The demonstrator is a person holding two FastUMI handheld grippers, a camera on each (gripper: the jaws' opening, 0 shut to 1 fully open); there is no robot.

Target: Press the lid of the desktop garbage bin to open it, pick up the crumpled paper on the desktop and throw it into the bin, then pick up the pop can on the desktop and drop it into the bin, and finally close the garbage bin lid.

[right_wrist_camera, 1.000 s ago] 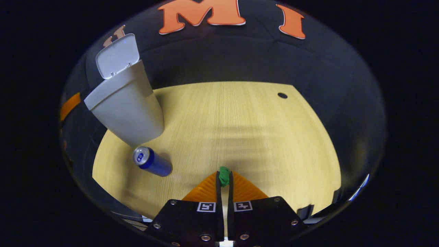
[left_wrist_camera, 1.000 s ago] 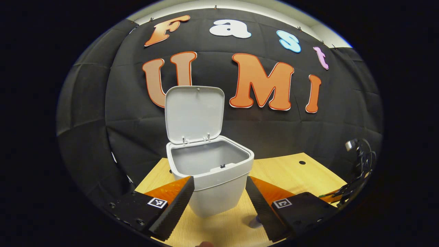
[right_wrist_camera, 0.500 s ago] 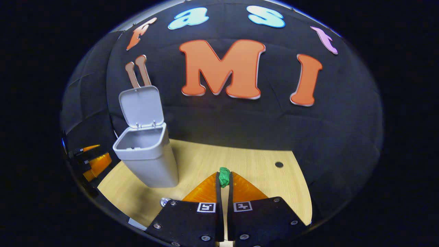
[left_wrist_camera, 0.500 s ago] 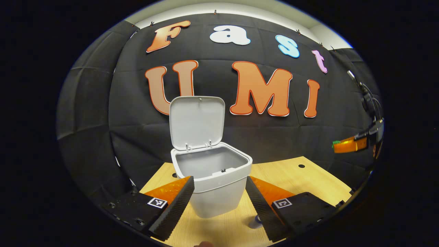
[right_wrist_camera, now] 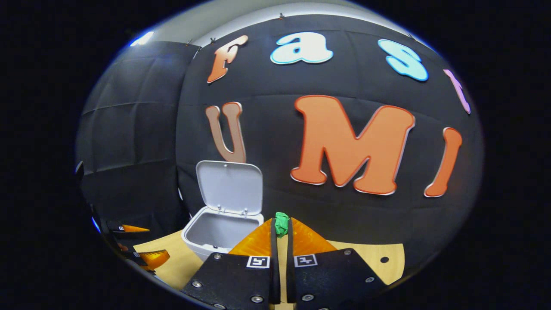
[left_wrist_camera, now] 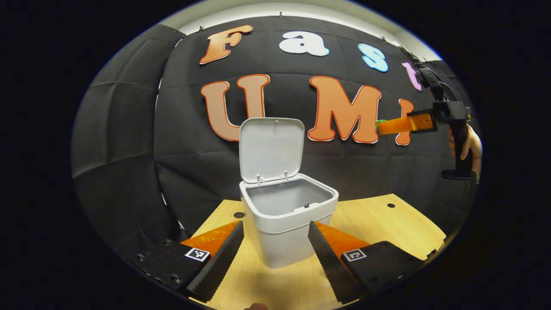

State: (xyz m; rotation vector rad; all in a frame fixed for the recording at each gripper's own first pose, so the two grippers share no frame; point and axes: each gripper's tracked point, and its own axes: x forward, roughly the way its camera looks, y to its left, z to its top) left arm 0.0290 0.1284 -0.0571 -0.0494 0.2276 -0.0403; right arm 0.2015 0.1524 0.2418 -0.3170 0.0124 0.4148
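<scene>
Right gripper (right_wrist_camera: 280, 224) is pinched on the green crumpled paper (right_wrist_camera: 281, 224), held high in the air, above and to the right of the garbage bin (left_wrist_camera: 286, 224). Bin stands on the wooden desktop (left_wrist_camera: 387, 224), lid (left_wrist_camera: 270, 148) upright and open. Left gripper (left_wrist_camera: 275, 234) is spread wide, fingers low on either side of the bin, holding nothing.

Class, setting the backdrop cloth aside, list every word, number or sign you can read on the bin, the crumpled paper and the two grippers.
Bin and its raised lid: no writing.
Crumpled paper, in the shut jaws of the right gripper: no print visible.
Left gripper and right gripper: square black-and-white coded markers, which are patterns, not words.
So there is no readable text.
</scene>
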